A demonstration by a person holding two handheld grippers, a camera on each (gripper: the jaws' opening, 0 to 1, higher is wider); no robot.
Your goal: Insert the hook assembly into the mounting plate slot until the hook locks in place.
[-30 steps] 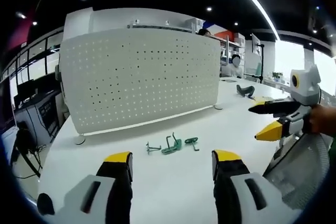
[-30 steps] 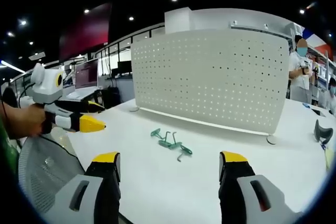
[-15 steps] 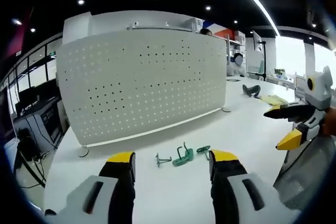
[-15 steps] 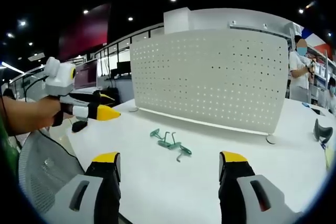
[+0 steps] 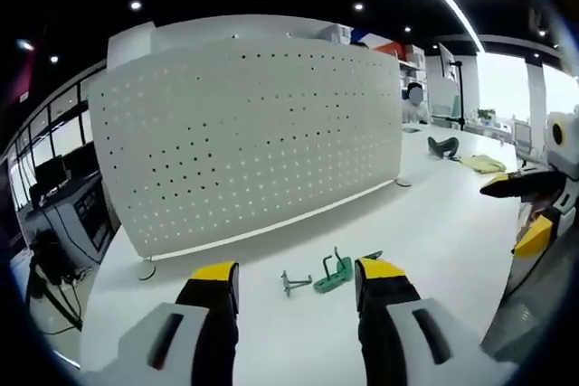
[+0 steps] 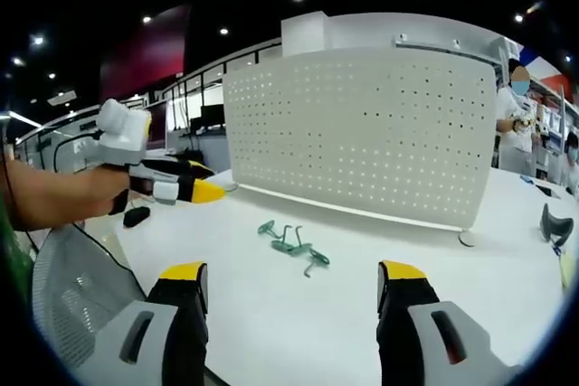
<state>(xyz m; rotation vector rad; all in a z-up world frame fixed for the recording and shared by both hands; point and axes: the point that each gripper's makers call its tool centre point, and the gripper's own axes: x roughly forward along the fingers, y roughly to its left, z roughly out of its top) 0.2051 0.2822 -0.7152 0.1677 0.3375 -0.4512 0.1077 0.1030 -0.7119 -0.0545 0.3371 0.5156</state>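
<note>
A white perforated mounting plate (image 5: pixel 244 133) (image 6: pixel 362 128) stands upright on the white table (image 5: pixel 434 232). In front of it lie green hooks (image 5: pixel 333 273) (image 6: pixel 291 246) and a small metal hook (image 5: pixel 291 281) in a loose cluster. My left gripper (image 5: pixel 291 279) is open, its yellow-tipped jaws just short of the hooks; it also appears at the left of the right gripper view (image 6: pixel 204 190), held by a hand. My right gripper (image 6: pixel 289 279) is open, farther back from the hooks, and appears at the right edge of the left gripper view (image 5: pixel 529 210).
A mesh chair back (image 6: pixel 77 291) sits at the table's near edge. A dark curved object (image 5: pixel 443 145) (image 6: pixel 556 223) and a yellow item (image 5: pixel 484 164) lie far along the table. A person (image 6: pixel 514 124) stands behind the plate. Desks with monitors fill the background.
The left gripper has moved forward toward the hooks and the plate, which now look larger in its view. The right gripper has held still.
</note>
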